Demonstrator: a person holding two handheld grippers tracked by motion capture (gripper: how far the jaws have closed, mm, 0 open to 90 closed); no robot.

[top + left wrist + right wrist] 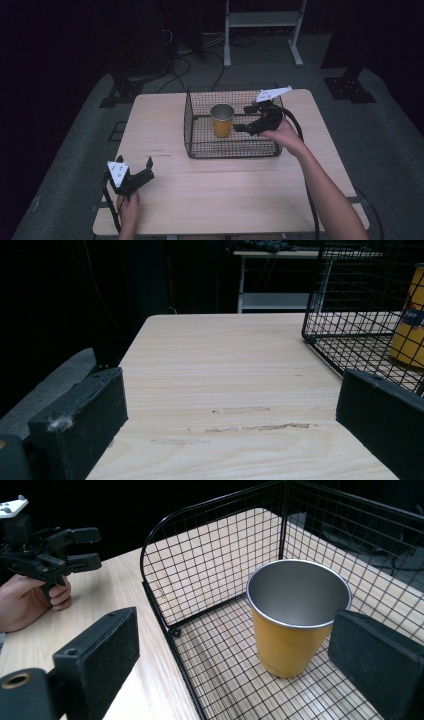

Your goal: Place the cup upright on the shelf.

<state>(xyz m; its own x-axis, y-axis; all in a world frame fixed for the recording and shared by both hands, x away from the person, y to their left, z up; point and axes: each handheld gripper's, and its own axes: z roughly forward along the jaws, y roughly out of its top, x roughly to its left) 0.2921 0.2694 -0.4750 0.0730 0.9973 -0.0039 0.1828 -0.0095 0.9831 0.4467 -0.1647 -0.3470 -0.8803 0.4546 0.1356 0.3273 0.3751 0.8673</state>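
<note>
A yellow cup (222, 120) with a metal inside stands upright in a black wire basket (232, 150) on the far half of the wooden table (225, 190). My right gripper (243, 118) hangs open inside the basket, just right of the cup and not touching it. In the right gripper view the cup (295, 615) sits between the spread jaws of that gripper (235, 655), close to the right one, inside the basket (200, 565). My left gripper (134, 161) rests open and empty near the table's front left corner. The left gripper view has its own gripper (227, 415) over bare wood, with the basket (350, 315) and cup (410, 325) at the right.
A white metal frame (262, 30) stands on the floor beyond the table, with cables (180, 65) and black stand feet (350, 87) around it. Seen from the right gripper view, the left gripper (85, 547) and its hand (25, 600) are at the far left.
</note>
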